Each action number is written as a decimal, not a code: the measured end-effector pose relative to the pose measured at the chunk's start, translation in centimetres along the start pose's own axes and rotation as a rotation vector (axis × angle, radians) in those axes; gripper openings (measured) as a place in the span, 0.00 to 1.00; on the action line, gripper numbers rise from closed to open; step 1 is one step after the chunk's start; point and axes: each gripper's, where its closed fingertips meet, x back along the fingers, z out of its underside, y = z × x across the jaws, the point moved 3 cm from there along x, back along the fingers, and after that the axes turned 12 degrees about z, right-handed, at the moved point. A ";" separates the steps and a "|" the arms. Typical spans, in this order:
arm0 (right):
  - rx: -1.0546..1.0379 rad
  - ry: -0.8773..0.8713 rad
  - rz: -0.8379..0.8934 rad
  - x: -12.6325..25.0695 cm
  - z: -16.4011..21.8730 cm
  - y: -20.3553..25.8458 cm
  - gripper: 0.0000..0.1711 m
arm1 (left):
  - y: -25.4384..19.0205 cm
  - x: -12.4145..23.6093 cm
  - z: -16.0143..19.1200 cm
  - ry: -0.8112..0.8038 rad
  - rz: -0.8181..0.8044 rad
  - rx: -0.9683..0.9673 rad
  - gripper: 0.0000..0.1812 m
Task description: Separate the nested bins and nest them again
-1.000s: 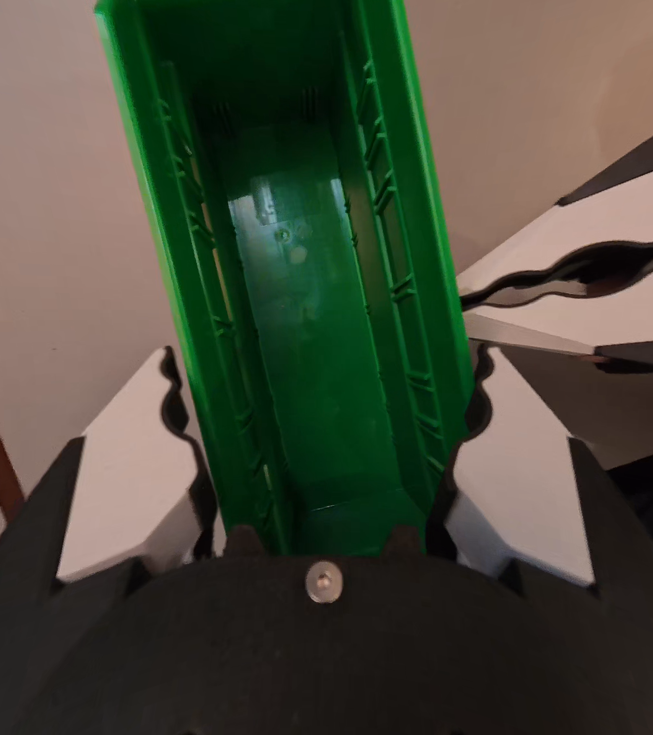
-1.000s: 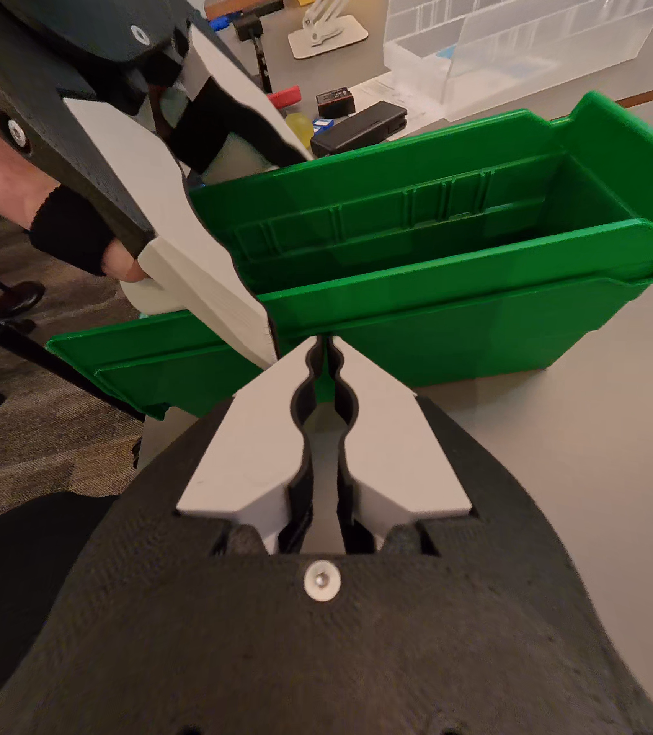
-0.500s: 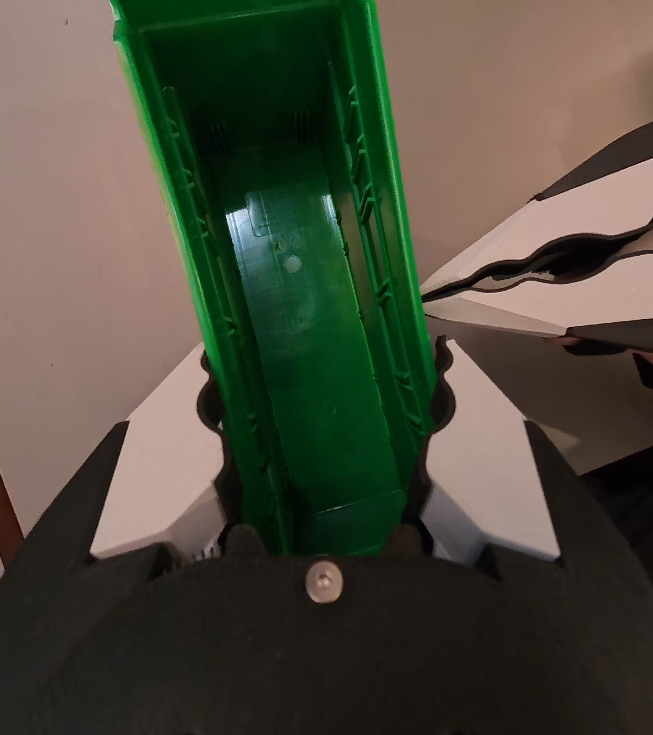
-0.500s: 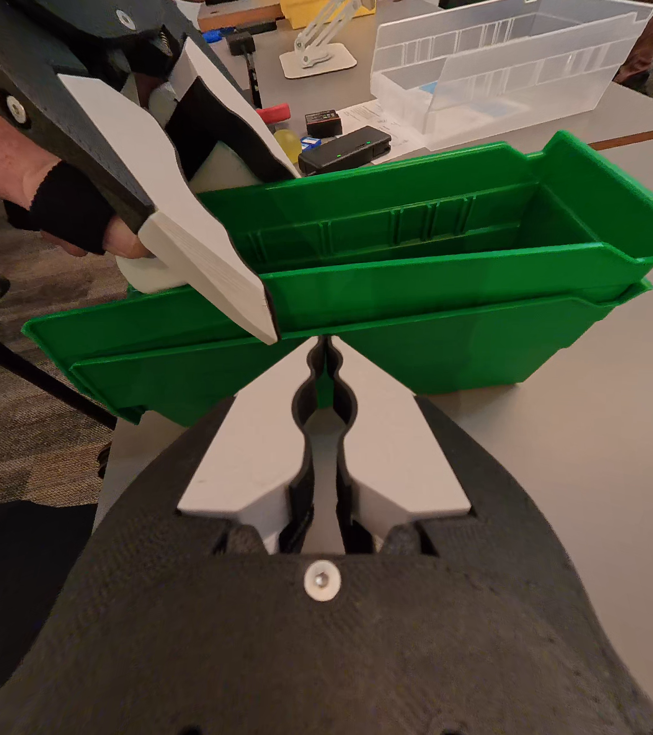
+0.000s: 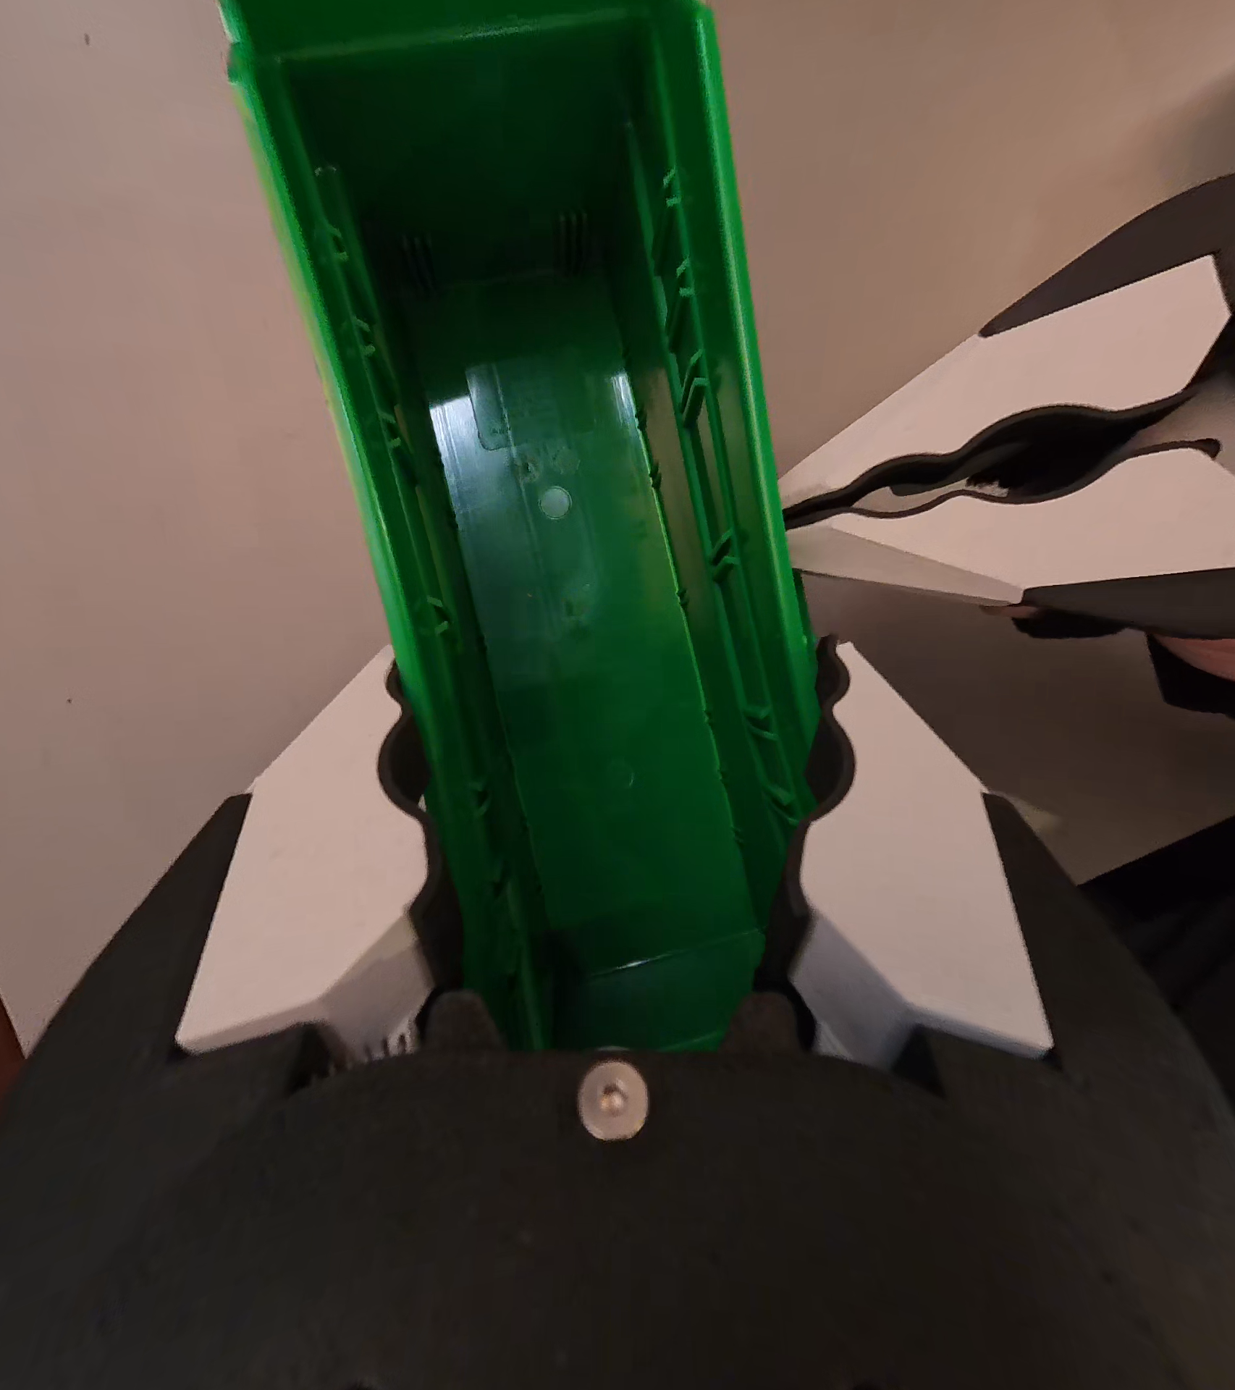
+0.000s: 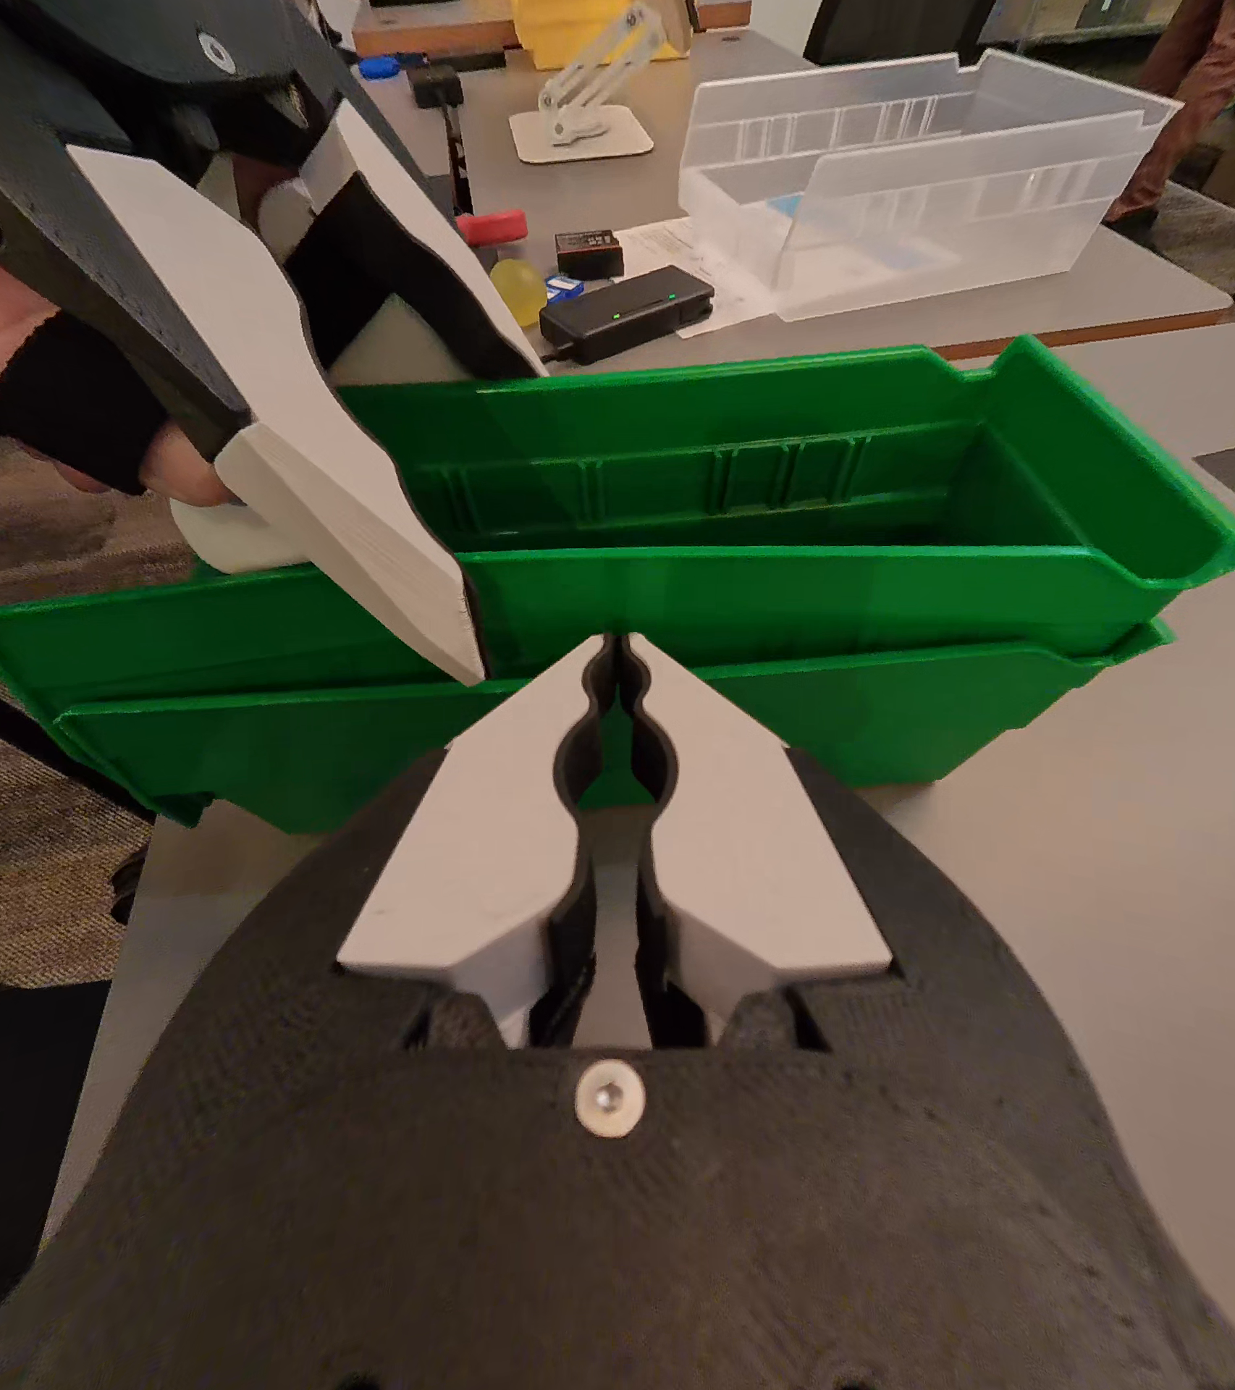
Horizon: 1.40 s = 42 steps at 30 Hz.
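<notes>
Bins: the upper bin (image 6: 787,594) sits tilted in the lower bin (image 6: 863,722) on the tabletop (image 6: 1126,940). Left gripper (image 5: 611,767) clamps the upper bin's sides; right gripper (image 6: 616,654) pinches the lower rim.

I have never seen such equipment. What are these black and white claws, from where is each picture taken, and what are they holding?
They are hand-held grippers, one in each of a person's hands, each carrying a camera that looks along its fingers. The left wrist view looks down into the upper green bin, which the left gripper clasps by both side walls. In the right wrist view, the right gripper pinches the rim of the lower green bin, which stands on a grey table. The upper bin sits partly raised, tilted. Behind lies a clear plastic bin.
</notes>
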 end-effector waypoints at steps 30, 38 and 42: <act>-0.036 0.094 0.023 1.2 -0.4 -1.0 0.00 | 0.4 0.3 0.6 0.103 -0.060 -0.014 0.68; -0.023 0.106 0.016 0.3 0.0 -0.5 0.00 | 0.2 0.4 0.1 0.092 -0.111 -0.051 0.61; -0.021 0.106 0.009 0.1 0.0 -0.4 0.00 | 0.4 0.6 0.0 0.083 -0.121 -0.063 0.58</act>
